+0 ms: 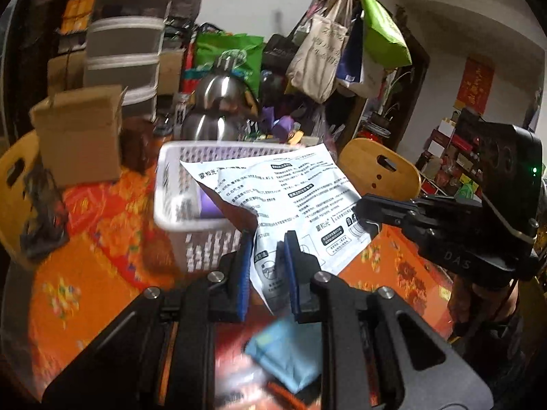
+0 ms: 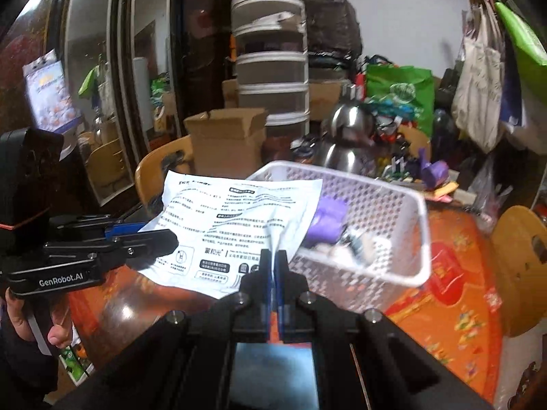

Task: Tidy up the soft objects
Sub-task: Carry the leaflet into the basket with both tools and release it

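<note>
Right wrist: crinkled white pouch (image 2: 236, 225) (printed) over perforated basket (image 2: 372, 212).

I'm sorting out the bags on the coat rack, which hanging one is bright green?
The bright green bag hangs on the rack's right side, uppermost. The beige tote beside it is cream with writing, and the others are darker.

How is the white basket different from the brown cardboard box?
The white basket has walls full of little holes; the cardboard box has solid brown sides. The basket is low and wide; the box stands taller, flaps up. Purple stuff shows inside the basket; the box's inside is hidden. Both are open-topped and stand on the orange tablecloth.
</note>
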Demonstrator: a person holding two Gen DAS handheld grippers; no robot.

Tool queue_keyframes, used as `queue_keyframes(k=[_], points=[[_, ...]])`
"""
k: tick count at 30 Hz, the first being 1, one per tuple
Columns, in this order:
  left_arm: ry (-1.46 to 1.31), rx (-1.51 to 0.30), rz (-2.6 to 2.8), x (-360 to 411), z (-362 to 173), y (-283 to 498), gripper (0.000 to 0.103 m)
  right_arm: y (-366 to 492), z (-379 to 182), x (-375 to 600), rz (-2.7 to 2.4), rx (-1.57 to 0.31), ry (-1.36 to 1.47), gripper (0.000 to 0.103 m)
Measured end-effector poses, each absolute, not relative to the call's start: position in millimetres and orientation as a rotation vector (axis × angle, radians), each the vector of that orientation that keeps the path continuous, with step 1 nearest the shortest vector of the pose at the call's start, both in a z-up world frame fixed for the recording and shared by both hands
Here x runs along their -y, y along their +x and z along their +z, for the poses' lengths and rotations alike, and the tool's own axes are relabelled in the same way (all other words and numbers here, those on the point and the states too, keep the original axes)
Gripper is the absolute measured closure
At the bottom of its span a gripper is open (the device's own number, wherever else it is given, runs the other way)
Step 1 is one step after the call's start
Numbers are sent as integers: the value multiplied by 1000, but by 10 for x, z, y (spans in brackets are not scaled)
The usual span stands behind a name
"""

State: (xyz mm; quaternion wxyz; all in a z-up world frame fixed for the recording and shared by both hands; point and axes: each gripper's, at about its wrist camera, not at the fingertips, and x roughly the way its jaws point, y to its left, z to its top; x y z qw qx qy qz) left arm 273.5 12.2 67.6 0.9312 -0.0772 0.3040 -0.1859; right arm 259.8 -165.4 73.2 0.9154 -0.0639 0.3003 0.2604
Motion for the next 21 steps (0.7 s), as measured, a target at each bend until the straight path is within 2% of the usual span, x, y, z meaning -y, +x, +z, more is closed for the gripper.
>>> queue_keyframes(k=[9,21], points=[[-101,-625,-395,180,1132,3609,87,3279,1105,1926,441,-602,-100,102],[-79,-744,-302,229,514,4581,88,4095,732,1970,369,-682,-78,103]])
